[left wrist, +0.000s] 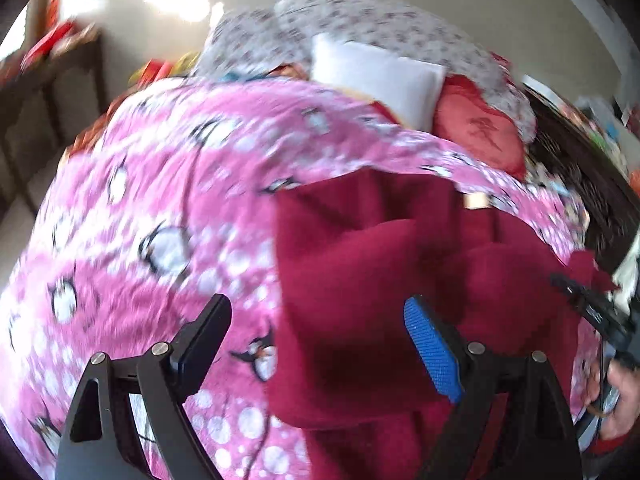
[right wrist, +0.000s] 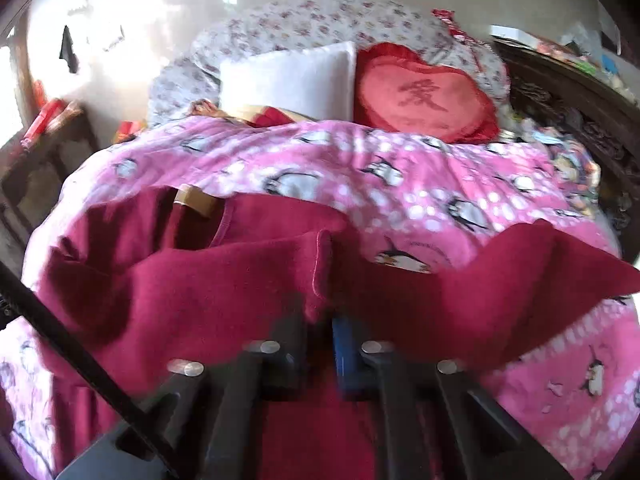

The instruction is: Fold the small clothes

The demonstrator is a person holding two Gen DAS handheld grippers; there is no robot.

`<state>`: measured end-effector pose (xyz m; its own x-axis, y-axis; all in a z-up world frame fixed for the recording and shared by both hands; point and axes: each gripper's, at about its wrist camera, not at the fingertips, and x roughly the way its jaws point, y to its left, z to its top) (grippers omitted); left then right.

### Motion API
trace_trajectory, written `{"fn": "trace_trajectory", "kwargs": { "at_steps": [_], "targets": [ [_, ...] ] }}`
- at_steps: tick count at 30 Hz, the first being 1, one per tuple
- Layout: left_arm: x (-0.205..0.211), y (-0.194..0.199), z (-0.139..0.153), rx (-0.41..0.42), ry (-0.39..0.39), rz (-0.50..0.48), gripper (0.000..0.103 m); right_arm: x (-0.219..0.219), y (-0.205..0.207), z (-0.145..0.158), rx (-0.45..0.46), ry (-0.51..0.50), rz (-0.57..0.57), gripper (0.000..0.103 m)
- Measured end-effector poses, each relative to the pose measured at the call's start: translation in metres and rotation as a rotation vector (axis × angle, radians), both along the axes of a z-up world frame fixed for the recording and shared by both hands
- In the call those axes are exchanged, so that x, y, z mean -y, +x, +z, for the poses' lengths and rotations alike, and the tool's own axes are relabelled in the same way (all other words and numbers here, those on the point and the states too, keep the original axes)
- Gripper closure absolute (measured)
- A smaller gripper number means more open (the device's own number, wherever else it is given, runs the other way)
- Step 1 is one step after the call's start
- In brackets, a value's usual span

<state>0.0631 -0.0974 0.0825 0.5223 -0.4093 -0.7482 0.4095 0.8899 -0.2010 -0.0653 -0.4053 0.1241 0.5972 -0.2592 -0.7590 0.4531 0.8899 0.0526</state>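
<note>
A dark red fleece garment (left wrist: 360, 264) lies crumpled on a pink penguin blanket (left wrist: 152, 208), with a tan label (left wrist: 476, 200) near its far edge. My left gripper (left wrist: 320, 320) hovers open over the garment's left part, its pads wide apart and pressing on nothing. In the right wrist view the same garment (right wrist: 180, 280) spreads across the blanket (right wrist: 420, 184). My right gripper (right wrist: 320, 320) is shut on a raised fold of it, and a sleeve (right wrist: 540, 272) trails to the right. The right gripper (left wrist: 592, 308) and the hand holding it (left wrist: 620, 396) show at the left wrist view's right edge.
Behind the blanket lie a white pillow (right wrist: 292, 80), a red heart cushion (right wrist: 424, 96) and a floral quilt (right wrist: 320, 20). A dark carved headboard (right wrist: 568, 92) runs along the right. Wooden furniture (right wrist: 36, 160) stands at the left. A black strap (right wrist: 72, 340) crosses the lower left.
</note>
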Motion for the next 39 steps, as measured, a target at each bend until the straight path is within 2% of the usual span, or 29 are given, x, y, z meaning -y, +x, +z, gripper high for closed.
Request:
{"fn": "trace_trajectory", "kwargs": {
  "at_steps": [2, 5, 7, 9, 10, 11, 12, 14, 15, 16, 17, 20, 23, 24, 25, 26, 27, 30, 31, 32, 33, 34, 36, 37, 38, 39],
  "targets": [
    [-0.011, 0.004, 0.001, 0.009, -0.008, 0.029, 0.015, -0.001, -0.018, 0.011, 0.064, 0.008, 0.013, 0.094],
    [-0.022, 0.007, 0.006, 0.054, 0.02, 0.072, 0.015, -0.012, -0.051, 0.031, 0.094, -0.076, 0.027, 0.094],
    [-0.025, 0.012, 0.006, 0.058, 0.027, 0.084, 0.015, -0.014, -0.068, 0.029, 0.062, -0.094, 0.023, 0.094],
    [-0.023, 0.017, 0.002, 0.051, 0.023, 0.09, 0.015, -0.01, -0.071, 0.011, -0.015, -0.076, 0.021, 0.092],
    [-0.017, 0.02, -0.001, 0.047, 0.029, 0.091, 0.015, -0.009, -0.069, 0.003, -0.047, -0.074, 0.018, 0.082],
    [-0.015, 0.022, -0.004, 0.04, 0.041, 0.095, 0.015, -0.006, -0.067, -0.007, -0.096, -0.056, 0.005, 0.066],
    [-0.014, 0.021, -0.006, 0.035, 0.048, 0.095, 0.015, -0.005, -0.07, -0.008, -0.107, -0.032, 0.007, 0.059],
    [-0.013, 0.019, -0.007, 0.033, 0.041, 0.08, 0.015, -0.006, -0.082, 0.004, -0.055, -0.004, 0.02, 0.038],
    [-0.011, 0.018, -0.007, 0.036, 0.039, 0.075, 0.015, -0.008, -0.088, 0.015, -0.018, -0.033, 0.015, 0.031],
    [-0.008, 0.018, -0.006, 0.042, 0.039, 0.07, 0.015, -0.01, -0.093, 0.025, 0.013, -0.076, 0.002, 0.02],
    [-0.005, 0.018, -0.006, 0.05, 0.045, 0.065, 0.015, -0.012, -0.096, 0.033, 0.037, -0.116, -0.014, 0.016],
    [0.014, 0.022, -0.012, 0.056, 0.115, 0.043, 0.015, -0.01, -0.087, 0.042, 0.035, -0.17, -0.034, 0.015],
    [0.025, 0.034, -0.025, 0.034, 0.124, 0.051, 0.018, -0.001, -0.068, 0.028, -0.019, -0.199, -0.071, 0.015],
    [0.026, 0.037, -0.029, 0.03, 0.117, 0.054, 0.044, 0.001, -0.061, 0.02, -0.04, -0.202, -0.075, 0.016],
    [0.028, 0.042, -0.033, 0.017, 0.118, 0.051, 0.067, 0.005, -0.053, 0.01, -0.069, -0.197, -0.064, 0.027],
    [0.031, 0.047, -0.037, -0.012, 0.126, 0.042, 0.091, 0.007, -0.046, 0.002, -0.092, -0.191, -0.042, 0.075],
    [0.031, 0.051, -0.037, -0.03, 0.118, 0.042, 0.091, 0.008, -0.039, -0.005, -0.117, -0.189, -0.019, 0.092],
    [0.025, 0.055, -0.028, 0.001, 0.101, 0.048, 0.093, 0.004, -0.039, 0.001, -0.071, -0.203, -0.006, 0.091],
    [0.017, 0.056, -0.023, 0.03, 0.084, 0.072, 0.095, 0.003, -0.04, 0.003, -0.056, -0.211, -0.009, 0.09],
    [0.011, 0.057, -0.021, 0.057, 0.088, 0.11, 0.102, 0.003, -0.042, 0.003, -0.042, -0.215, -0.011, 0.09],
    [0.006, 0.059, -0.022, 0.077, 0.112, 0.149, 0.103, 0.004, -0.041, -0.001, -0.047, -0.218, -0.011, 0.09],
    [0.004, 0.064, -0.028, 0.057, 0.13, 0.161, 0.103, 0.005, -0.036, -0.01, -0.079, -0.224, -0.004, 0.09],
    [-0.001, 0.073, -0.043, -0.046, 0.101, 0.138, 0.103, 0.008, -0.031, -0.024, -0.124, -0.231, -0.002, 0.088],
    [-0.005, 0.073, -0.045, -0.062, 0.087, 0.142, 0.103, 0.007, -0.033, -0.024, -0.122, -0.237, -0.005, 0.086],
    [-0.007, 0.069, -0.043, -0.045, 0.088, 0.145, 0.103, 0.007, -0.036, -0.021, -0.115, -0.24, -0.013, 0.076],
    [-0.008, 0.065, -0.04, -0.026, 0.097, 0.144, 0.103, 0.008, -0.041, -0.013, -0.101, -0.242, -0.038, 0.07]
  ]
}}
